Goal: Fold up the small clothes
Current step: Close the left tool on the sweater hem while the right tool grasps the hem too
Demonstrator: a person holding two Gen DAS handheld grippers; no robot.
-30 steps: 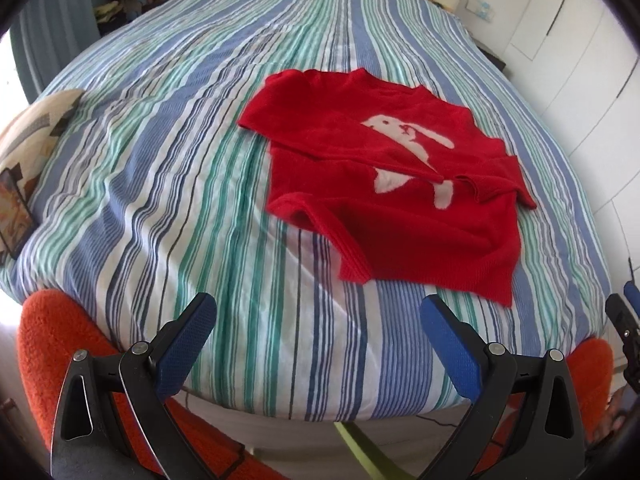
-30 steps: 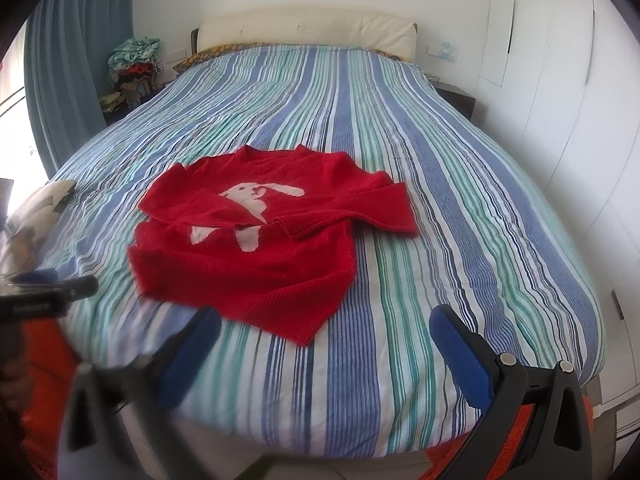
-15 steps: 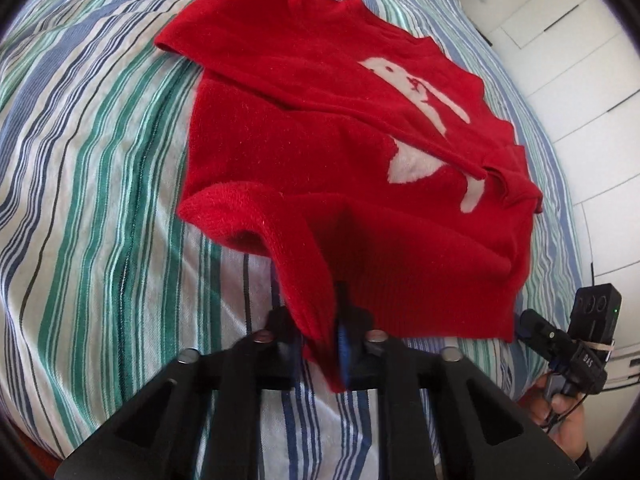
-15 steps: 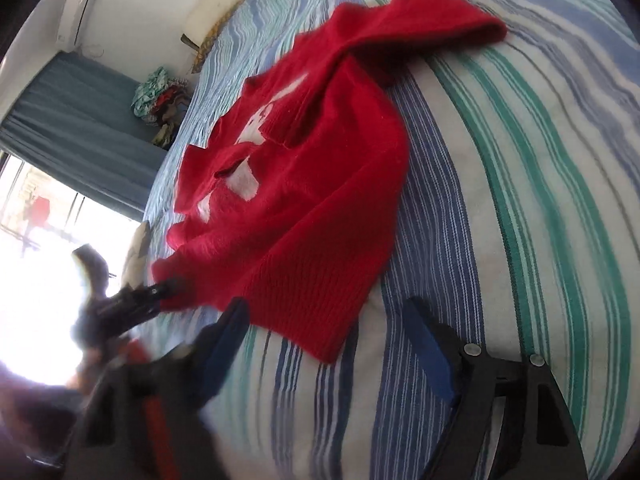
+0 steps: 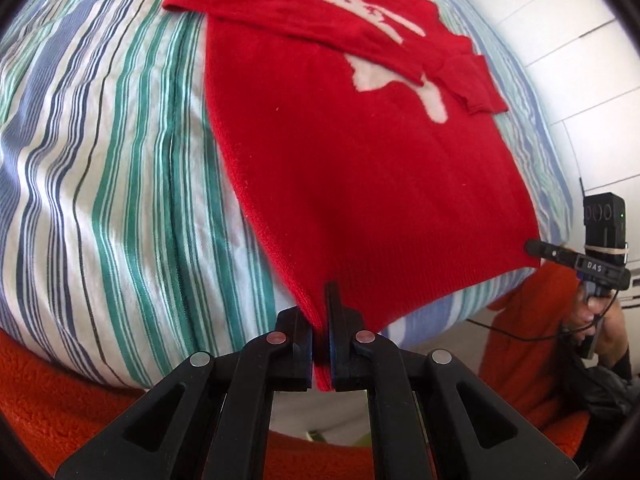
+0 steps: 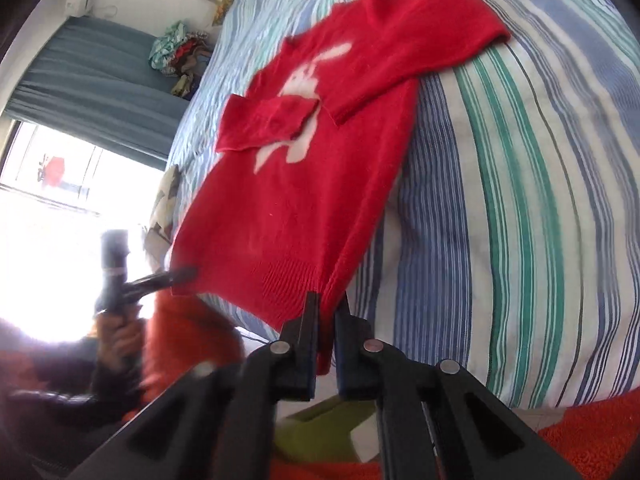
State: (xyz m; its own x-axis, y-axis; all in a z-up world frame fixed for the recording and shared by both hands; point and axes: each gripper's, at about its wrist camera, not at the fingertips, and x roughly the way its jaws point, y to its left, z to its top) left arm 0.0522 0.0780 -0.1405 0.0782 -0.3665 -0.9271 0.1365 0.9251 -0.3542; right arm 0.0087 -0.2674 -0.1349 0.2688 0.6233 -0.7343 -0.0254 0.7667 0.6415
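A small red sweater [image 5: 360, 152] with a white rabbit on its front lies on the striped bed, both sleeves folded in over the chest. It also shows in the right wrist view [image 6: 304, 184]. My left gripper [image 5: 321, 344] is shut on the sweater's bottom left hem corner at the near bed edge. My right gripper [image 6: 326, 340] is shut on the bottom right hem corner. The hem is stretched flat between them. Each gripper shows from the side in the other view, the right one [image 5: 538, 249] and the left one [image 6: 176, 276].
The bed [image 5: 120, 160] has a blue, green and white striped cover and bulges toward me. An orange fleece [image 5: 60, 392] runs along its near edge. A patterned cushion [image 6: 164, 204] lies at the left edge. Clothes [image 6: 176, 52] are piled by the curtain. White wardrobe doors [image 5: 580, 60] stand on the right.
A second ago both grippers were open above the near bed edge. The left closed on its hem corner first, then the right closed on the other, and the hem is now pulled straight.
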